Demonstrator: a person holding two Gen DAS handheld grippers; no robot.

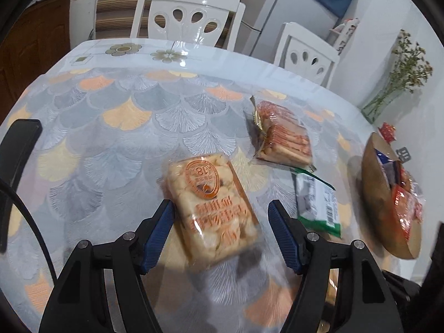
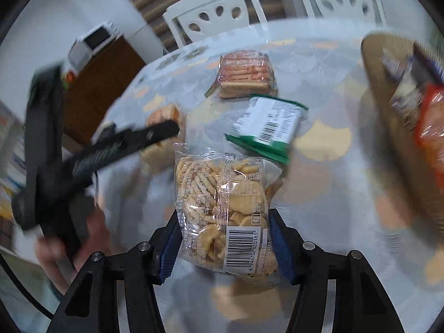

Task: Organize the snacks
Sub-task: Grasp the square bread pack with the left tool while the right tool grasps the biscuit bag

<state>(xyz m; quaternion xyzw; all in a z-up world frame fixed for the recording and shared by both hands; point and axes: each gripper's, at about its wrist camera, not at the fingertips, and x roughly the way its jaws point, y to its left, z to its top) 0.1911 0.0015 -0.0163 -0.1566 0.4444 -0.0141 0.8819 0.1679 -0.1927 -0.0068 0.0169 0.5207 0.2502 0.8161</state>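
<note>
While the left tongs [image 1: 220, 234] stand spread around a pale nougat-coloured snack packet [image 1: 211, 208] with an orange seal, their blue pads [image 1: 158, 236] sit on either side of it; whether the near pad touches the wrapper I cannot tell. That packet lies on the tabletop [image 1: 111, 127], which is covered by a glossy cloth printed with grey, orange and yellow fan shapes. Beyond the nougat packet lies a clear pack of red-striped biscuits [image 1: 283, 136], and beside that pack, toward the basket, a green and white sachet [image 1: 317, 202]. Past the sachet stands a round tan basket [image 1: 374, 194] holding several wrapped snacks.

From the right wrist view, the right tongs [image 2: 223, 245] pinch a clear bag of golden crisps [image 2: 224, 211], barcode side up, held above the cloth. The biscuits [image 2: 245, 75], the sachet [image 2: 267, 125] and the basket [image 2: 388, 102] all lie beyond that bag, blurred.

Behind the tabletop stand two white chairs [image 1: 188, 14] with teardrop cut-outs, a striped curtain [image 1: 119, 2], a pale fridge [image 1: 291, 16], and dried flowers in a glass vase [image 1: 394, 91] against the white wall.
</note>
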